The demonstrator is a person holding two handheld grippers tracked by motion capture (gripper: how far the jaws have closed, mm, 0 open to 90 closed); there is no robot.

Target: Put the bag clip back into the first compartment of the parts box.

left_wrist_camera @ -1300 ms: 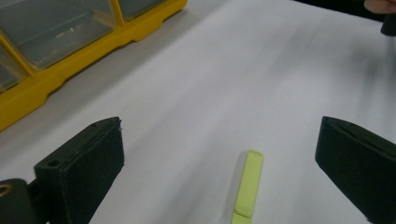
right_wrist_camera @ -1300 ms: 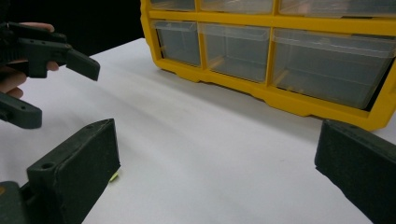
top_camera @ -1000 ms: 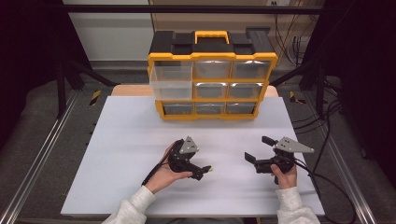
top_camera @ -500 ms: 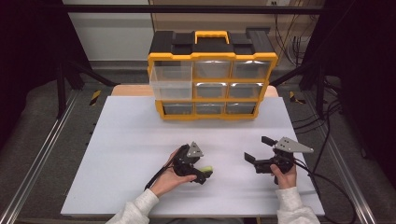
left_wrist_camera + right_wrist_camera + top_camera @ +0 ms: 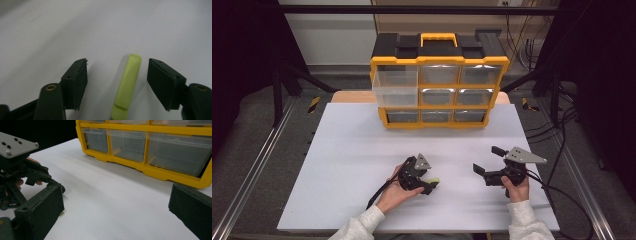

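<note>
Left tongs (image 5: 428, 185) have been tipped further down near the worktop's (image 5: 362, 150) front edge, jaws spread around the green stick (image 5: 127, 85), not clamped. Right tongs (image 5: 486, 163) are unmoved, jaws spread, nothing held.

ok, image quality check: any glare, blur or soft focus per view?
High view: glare on the upper drawers of the organizer, dark surroundings. Left gripper view: soft overall, green stick casts a faint shadow on the table. Right gripper view: near jaws blurred, drawers fairly sharp.

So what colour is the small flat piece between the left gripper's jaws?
Lime green piece, clearest in the left gripper view.
</note>
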